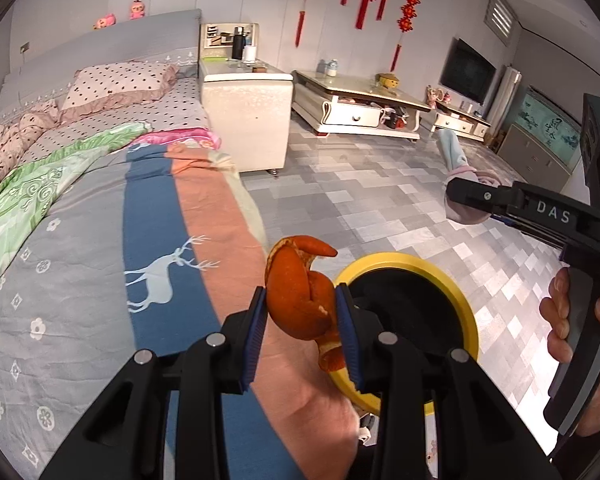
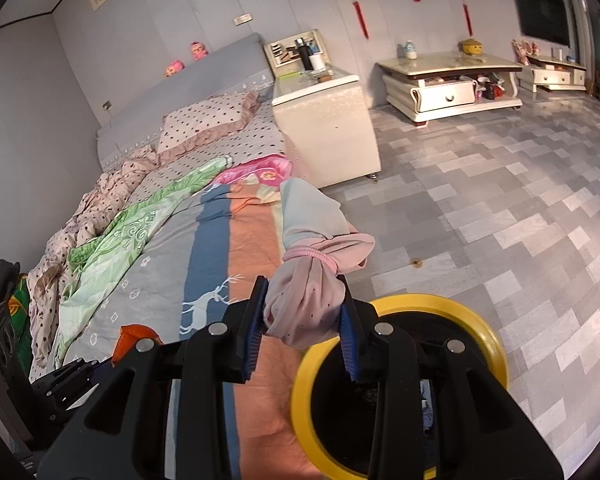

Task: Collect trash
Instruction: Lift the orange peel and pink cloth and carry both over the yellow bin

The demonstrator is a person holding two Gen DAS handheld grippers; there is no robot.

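Left gripper (image 1: 302,316) points obliquely downward with both pads pressed on an item between them, while the right gripper (image 2: 305,314), held in a hand (image 1: 576,320), is likewise angled down and clamped on its own load.

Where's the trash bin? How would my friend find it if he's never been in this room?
Find the big bed with the deer bedspread. On the grey tiled floor right beside its near edge stands the bin. It is round, black inside, with a bright yellow rim, the only yellow ring on the floor.
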